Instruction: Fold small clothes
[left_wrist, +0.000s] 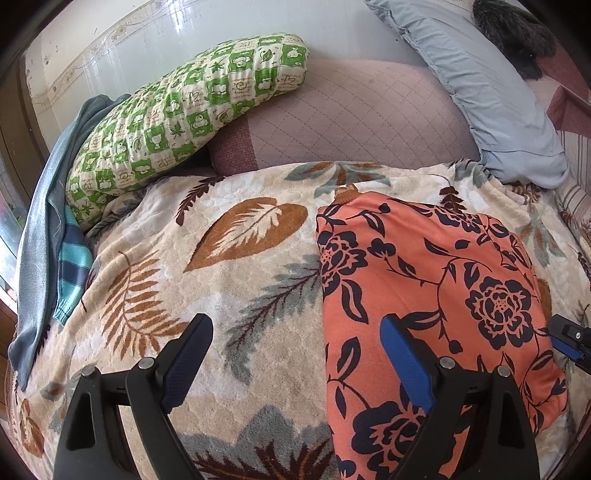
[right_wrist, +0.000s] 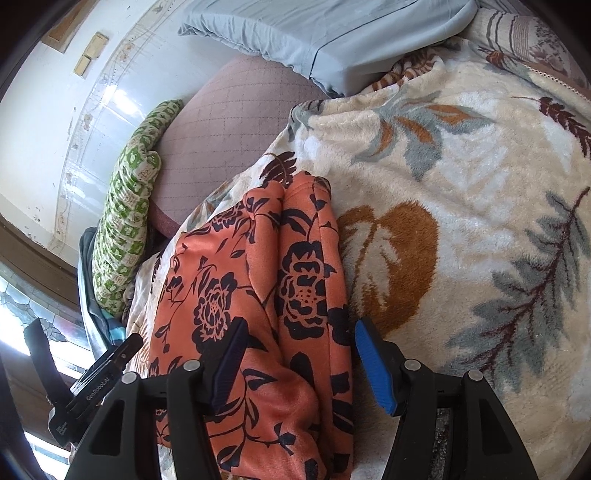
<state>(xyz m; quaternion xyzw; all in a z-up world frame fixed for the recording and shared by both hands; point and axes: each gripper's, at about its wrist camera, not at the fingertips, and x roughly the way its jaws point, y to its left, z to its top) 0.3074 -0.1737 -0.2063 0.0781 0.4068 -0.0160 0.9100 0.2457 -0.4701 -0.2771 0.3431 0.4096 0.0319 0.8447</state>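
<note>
Left gripper (left_wrist: 295, 341): jaws spread wide, nothing between them. It hovers over the leaf-print fleece blanket (left_wrist: 229, 288), straddling the left edge of the orange floral garment (left_wrist: 424, 280); the blue-padded finger sits over the fabric, the other over bare blanket.

Right gripper (right_wrist: 299, 341): jaws also wide apart, holding nothing. It sits above the near end of the orange floral garment (right_wrist: 258, 288), with the garment's right edge running between the fingers.

The garment lies on the blanket, folded into a long strip. The right wrist view shows a lengthwise crease and two stacked layers; the left wrist view shows it as a flat panel with a brown ribbed cuff or collar at the far end.

Left view only: a striped teal and navy garment (left_wrist: 74, 266) and a grey-blue cloth (left_wrist: 40, 236) at the blanket's left edge, plus a dark furry item (left_wrist: 513, 29) in the far right corner; the right gripper's tip shows at the right edge.

Both views, further back: green-checked pillow (left_wrist: 184, 110), mauve quilted cushion (left_wrist: 354, 118), light blue pillow (left_wrist: 491, 96), then the white wall (left_wrist: 147, 44).

Right view only: the left gripper's body at lower left and a stained-glass window (right_wrist: 22, 306).
</note>
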